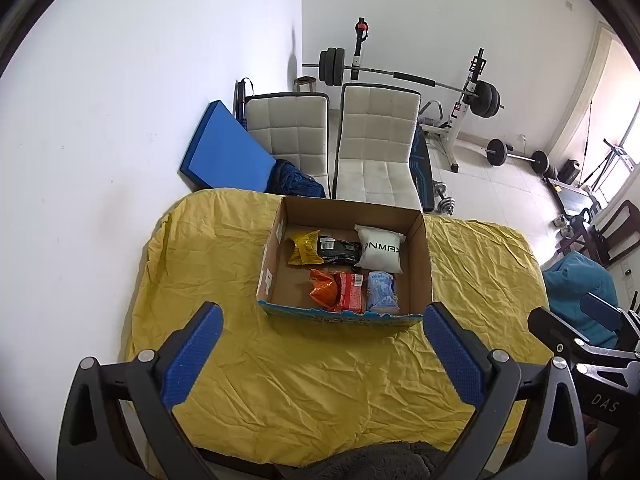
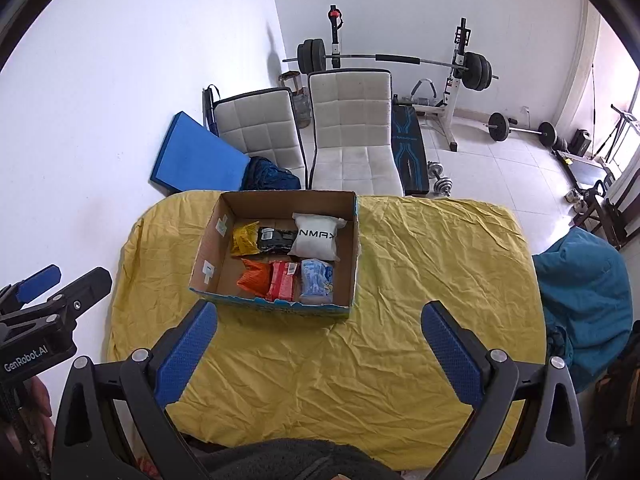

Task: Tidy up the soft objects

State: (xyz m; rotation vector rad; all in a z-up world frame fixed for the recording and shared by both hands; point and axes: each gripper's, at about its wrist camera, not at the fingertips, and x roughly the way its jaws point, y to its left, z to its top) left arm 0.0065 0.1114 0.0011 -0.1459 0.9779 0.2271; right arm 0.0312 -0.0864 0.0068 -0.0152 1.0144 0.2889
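Observation:
An open cardboard box [image 1: 422,264] [image 2: 206,256] stands on the yellow-covered table [image 1: 320,380] [image 2: 340,368]. Inside lie several soft packets: a yellow one [image 1: 304,247] [image 2: 245,238], a black one [image 1: 338,250] [image 2: 276,237], a white pillow pack [image 1: 380,250] [image 2: 316,237], an orange one [image 1: 323,289] [image 2: 253,274], a red one [image 1: 352,296] [image 2: 283,280] and a light blue one [image 1: 382,292] [image 2: 316,280]. My left gripper [image 1: 320,340] is open and empty, held above the table in front of the box. My right gripper [image 2: 318,336] is open and empty beside it.
Two white padded chairs [image 1: 376,148] [image 2: 352,128] stand behind the table, with a blue mat [image 1: 224,148] against the wall. A barbell rack [image 1: 460,92] and weights stand further back. A teal beanbag [image 2: 580,292] sits right of the table.

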